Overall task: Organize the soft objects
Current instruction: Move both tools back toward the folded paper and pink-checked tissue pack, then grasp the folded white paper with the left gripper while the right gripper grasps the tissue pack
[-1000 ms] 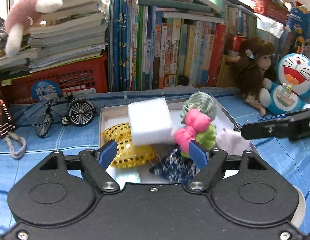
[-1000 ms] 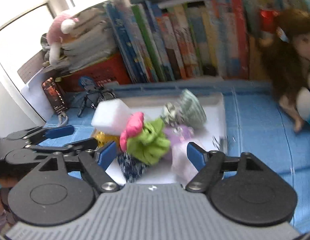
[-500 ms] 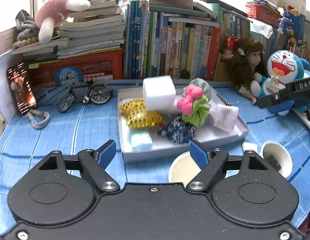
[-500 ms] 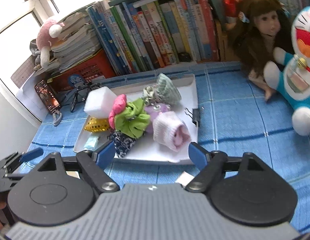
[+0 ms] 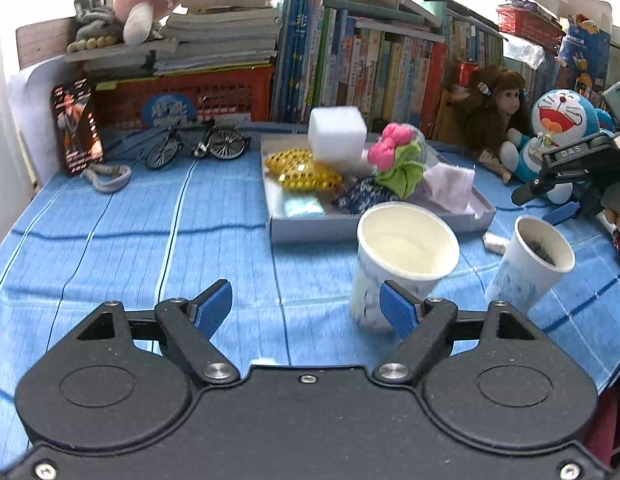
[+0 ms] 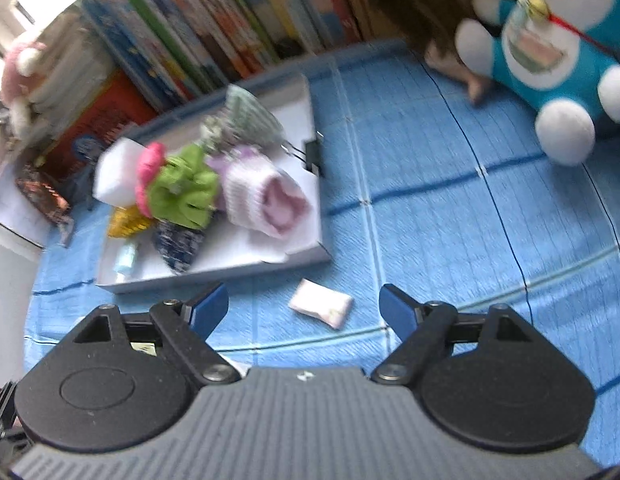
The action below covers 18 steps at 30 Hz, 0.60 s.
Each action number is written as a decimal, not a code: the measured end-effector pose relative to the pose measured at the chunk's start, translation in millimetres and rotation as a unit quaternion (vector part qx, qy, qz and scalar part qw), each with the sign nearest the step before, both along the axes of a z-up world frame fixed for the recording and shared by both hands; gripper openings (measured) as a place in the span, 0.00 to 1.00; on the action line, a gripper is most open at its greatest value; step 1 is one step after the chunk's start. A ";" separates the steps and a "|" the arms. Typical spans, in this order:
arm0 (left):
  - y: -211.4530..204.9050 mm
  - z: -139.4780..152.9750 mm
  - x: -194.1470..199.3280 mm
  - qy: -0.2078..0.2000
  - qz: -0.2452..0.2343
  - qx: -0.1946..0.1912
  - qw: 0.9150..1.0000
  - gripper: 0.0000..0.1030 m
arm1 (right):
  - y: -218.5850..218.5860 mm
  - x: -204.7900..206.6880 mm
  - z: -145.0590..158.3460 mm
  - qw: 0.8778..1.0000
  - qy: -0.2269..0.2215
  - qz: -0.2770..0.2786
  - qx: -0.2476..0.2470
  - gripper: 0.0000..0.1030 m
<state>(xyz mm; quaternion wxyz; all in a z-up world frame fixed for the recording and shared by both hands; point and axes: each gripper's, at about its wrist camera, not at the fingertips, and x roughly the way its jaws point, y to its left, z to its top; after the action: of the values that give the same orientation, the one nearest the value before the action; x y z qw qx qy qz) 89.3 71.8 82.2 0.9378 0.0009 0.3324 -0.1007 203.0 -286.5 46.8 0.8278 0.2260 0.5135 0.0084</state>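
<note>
A grey tray [image 5: 373, 224] [image 6: 315, 200] on the blue cloth holds soft things: a white foam block [image 5: 337, 136] [image 6: 112, 174], a gold sequin pouch [image 5: 306, 172], a green and pink scrunchie [image 5: 397, 160] [image 6: 178, 184], a dark blue patterned pouch [image 5: 361, 198] [image 6: 178, 242], a pale pink knit roll [image 6: 266, 200] and a light blue pad [image 5: 304, 207]. A small pink packet [image 6: 321, 307] lies on the cloth in front of the tray. My left gripper [image 5: 308, 308] is open and empty, well back from the tray. My right gripper [image 6: 306, 310] is open and empty just above the packet.
Two paper cups [image 5: 405, 260] [image 5: 529, 264] stand in front of the tray. A Doraemon plush [image 5: 561, 132] [image 6: 549, 52] and a doll [image 5: 493, 116] sit at the right. Books [image 5: 369, 68], a red basket [image 5: 190, 96], a toy bicycle [image 5: 194, 146] and a card [image 5: 76, 126] line the back.
Both grippers have pulled back from the tray, so the cups and the front cloth now show. The right gripper has tilted and swung right, over the pink packet.
</note>
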 end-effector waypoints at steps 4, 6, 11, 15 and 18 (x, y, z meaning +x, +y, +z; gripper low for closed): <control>3.7 -12.5 -13.4 0.014 0.003 -0.003 1.000 0.77 | 0.7 5.3 -7.1 1.000 0.010 -0.019 -0.006 0.78; 4.5 -18.7 -18.2 0.019 0.003 -0.003 1.000 0.77 | 2.0 9.5 -9.9 1.000 0.015 -0.020 -0.010 0.76; 4.0 -34.6 -26.3 0.032 -0.001 -0.001 0.999 0.77 | 15.2 19.5 -20.7 0.999 0.031 0.003 -0.036 0.74; 3.1 -45.2 -26.7 0.045 -0.005 -0.009 0.999 0.69 | 23.8 23.4 -28.8 0.998 0.043 0.019 -0.052 0.71; 1.8 -50.5 -25.1 0.054 -0.008 -0.013 0.998 0.63 | 25.8 27.0 -33.6 0.997 0.052 0.021 -0.056 0.70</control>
<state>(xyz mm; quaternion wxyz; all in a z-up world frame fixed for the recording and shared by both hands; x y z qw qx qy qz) 64.3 73.6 31.7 0.9177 -0.0144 0.3807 -0.1125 230.0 -260.7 13.2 0.8112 0.1685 0.5598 -0.0147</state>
